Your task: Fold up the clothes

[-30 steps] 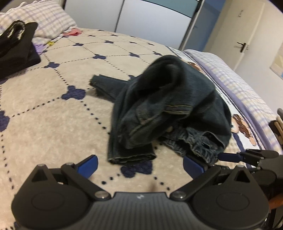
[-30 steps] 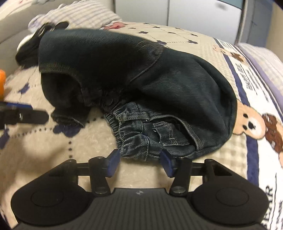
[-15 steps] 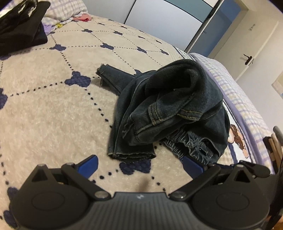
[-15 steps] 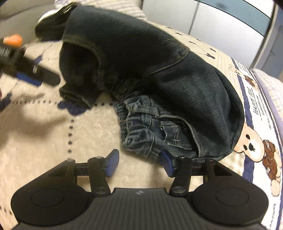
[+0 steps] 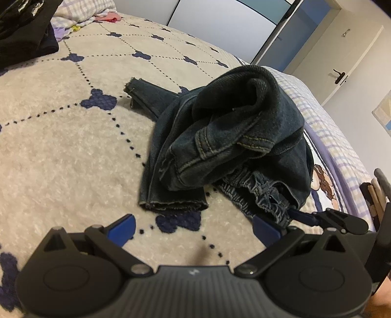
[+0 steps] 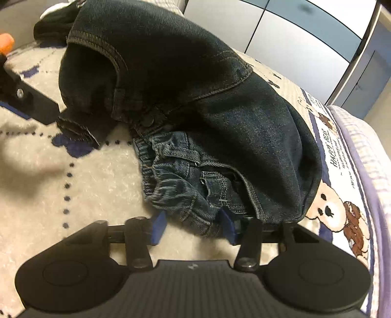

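Note:
A crumpled pair of dark blue jeans point(image 5: 232, 137) lies heaped on the beige quilted blanket point(image 5: 61, 146), one leg hem toward me. My left gripper point(image 5: 193, 230) is open wide just above the blanket, short of that hem, with nothing between its pads. In the right wrist view the jeans point(image 6: 195, 85) fill the frame. Their gathered elastic waistband point(image 6: 176, 181) pokes between the jaws of my right gripper point(image 6: 193, 230), which are closing. The right pad touches denim; the left pad stands a little clear. A right-gripper finger point(image 5: 303, 217) shows at the waistband in the left wrist view.
Folded black clothes point(image 5: 22, 29) and a checked pillow point(image 5: 83, 12) lie at the far left of the bed. A bear-print sheet point(image 6: 337, 212) runs along the bed's right edge. Wardrobe doors point(image 5: 220, 22) and a room door point(image 5: 342, 73) stand beyond.
The right jaws have narrowed around the waistband and sit closer to it. Both views have tilted clockwise. The left gripper stays open in about the same spot.

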A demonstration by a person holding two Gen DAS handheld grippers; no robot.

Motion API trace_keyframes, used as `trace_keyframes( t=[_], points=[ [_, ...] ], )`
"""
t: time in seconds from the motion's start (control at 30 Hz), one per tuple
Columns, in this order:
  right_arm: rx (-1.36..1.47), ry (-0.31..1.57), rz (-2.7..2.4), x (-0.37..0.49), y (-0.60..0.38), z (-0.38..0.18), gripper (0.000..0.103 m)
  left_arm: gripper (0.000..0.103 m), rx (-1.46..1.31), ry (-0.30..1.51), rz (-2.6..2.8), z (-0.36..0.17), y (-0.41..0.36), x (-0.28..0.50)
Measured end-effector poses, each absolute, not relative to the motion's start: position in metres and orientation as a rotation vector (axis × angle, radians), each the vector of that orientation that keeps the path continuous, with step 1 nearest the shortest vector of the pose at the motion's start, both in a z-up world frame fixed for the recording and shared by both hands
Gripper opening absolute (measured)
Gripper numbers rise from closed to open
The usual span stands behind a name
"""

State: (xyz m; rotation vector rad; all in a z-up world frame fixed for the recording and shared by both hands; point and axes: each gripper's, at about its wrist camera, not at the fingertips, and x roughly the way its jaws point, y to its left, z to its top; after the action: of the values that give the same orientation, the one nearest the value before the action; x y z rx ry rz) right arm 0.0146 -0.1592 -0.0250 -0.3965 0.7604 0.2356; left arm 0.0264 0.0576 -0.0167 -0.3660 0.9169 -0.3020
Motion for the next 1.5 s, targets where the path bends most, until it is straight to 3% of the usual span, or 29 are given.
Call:
trace_keyframes(
  t=[0.03,0.13,0.57,0.87,1.17,1.3,1.5],
  points=[
    [-0.375,0.757,0.246,0.014,-0.159,-0.022,0.029,0.102,-0.373,0.919,-0.303,-0.017,0.058,0.026],
    [-0.341,0.754,0.247,0.013,-0.160,-0.016,0.026,0.102,-0.392,0.922,-0.301,-0.018,0.060,0.027],
    [-0.104,0.786,0.446,-0.005,-0.162,0.002,0.022,0.101,-0.483,0.935,-0.309,-0.020,0.071,0.031],
    [-0.100,0.770,0.508,-0.021,-0.155,0.010,0.019,0.099,-0.519,0.953,-0.323,-0.023,0.070,0.034],
    [-0.278,0.732,0.452,-0.020,-0.135,-0.003,0.034,0.099,-0.502,0.962,-0.323,-0.025,0.068,0.035],
    [-0.338,0.724,0.435,-0.014,-0.131,-0.009,0.045,0.099,-0.502,0.969,-0.325,-0.026,0.069,0.035],
    [-0.343,0.720,0.434,-0.009,-0.133,-0.015,0.047,0.099,-0.501,0.965,-0.325,-0.025,0.069,0.035]
  ],
)
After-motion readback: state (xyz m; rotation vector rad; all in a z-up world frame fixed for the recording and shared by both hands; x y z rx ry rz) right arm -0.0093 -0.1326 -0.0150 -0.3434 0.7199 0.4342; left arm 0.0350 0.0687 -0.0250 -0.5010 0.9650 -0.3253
